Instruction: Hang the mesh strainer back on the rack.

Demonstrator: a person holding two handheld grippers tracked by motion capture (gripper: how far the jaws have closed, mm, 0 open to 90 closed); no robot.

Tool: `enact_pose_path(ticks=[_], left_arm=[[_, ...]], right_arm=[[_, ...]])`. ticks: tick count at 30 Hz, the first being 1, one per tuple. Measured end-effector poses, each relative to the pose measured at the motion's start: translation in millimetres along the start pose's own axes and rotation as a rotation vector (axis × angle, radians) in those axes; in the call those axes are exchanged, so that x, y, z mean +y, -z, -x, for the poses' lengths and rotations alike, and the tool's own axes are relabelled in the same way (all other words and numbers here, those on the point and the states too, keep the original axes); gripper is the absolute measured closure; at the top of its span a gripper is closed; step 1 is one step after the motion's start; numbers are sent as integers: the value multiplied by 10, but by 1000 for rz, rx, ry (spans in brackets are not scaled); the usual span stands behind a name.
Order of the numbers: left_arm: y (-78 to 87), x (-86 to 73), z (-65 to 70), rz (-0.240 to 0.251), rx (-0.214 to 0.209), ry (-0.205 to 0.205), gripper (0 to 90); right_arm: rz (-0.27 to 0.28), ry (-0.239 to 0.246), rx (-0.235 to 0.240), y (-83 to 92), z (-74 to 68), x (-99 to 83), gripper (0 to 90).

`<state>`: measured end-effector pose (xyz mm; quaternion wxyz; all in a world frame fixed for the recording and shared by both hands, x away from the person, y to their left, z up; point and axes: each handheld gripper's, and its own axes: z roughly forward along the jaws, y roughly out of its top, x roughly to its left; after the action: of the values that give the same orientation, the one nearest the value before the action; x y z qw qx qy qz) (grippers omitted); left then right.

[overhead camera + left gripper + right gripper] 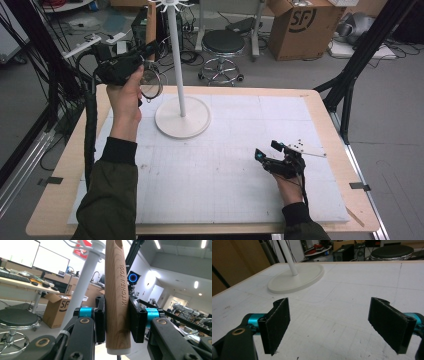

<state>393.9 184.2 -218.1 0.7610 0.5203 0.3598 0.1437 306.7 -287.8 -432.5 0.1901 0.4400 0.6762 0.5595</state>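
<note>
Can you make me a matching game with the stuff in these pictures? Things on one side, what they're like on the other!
Things:
1. left gripper
2. right gripper
3. white stand
4. stool

What they're like:
A. on the floor behind the table
B. open, with nothing in it
C. standing upright on the table
D. shut on a wooden handle

Pairs: 1-D, 2-B, 3-C, 4-A

Wooden-handled kitchen tool [117, 300] upright — beside white stand [182, 112]
</note>
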Motion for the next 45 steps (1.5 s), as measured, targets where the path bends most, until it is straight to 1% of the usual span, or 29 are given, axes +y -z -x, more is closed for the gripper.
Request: enact_pose_path(ticks=[6,11,14,16,23,25,31,34,38,41,45], left_arm=[[-39,-32,45,-14,3,-3,705],[-66,-52,63,-18,-3,-5,705],[-65,-49,77,-19,2,-12,705],[-67,-47,79,-15,8,-7,705],[-104,-65,41,-31,27,-12,704],[-126,-72,44,-37,30,-17,705],[-171,-66,30,-35,32,-13,704],[-198,-69,16,-31,26,-9,705],[-234,-100,-19,-44,39,-11,704],[-236,-106,-29,-37,36,-12,704],[-226,-98,-41,-34,47,-21,704]], right_arm=[[11,-4,2,19,0,8,169],[12,-10,4,26,10,10,169],[14,-8,3,28,9,11,169],[16,-7,2,29,8,11,169],[18,-13,4,32,5,13,169],[20,-6,2,33,10,13,169],[20,-8,1,57,12,15,169],[21,-12,-3,73,21,9,169],[21,-16,-7,89,29,3,169],[23,-14,-8,95,35,-2,169],[19,-18,-6,96,37,-8,169]])
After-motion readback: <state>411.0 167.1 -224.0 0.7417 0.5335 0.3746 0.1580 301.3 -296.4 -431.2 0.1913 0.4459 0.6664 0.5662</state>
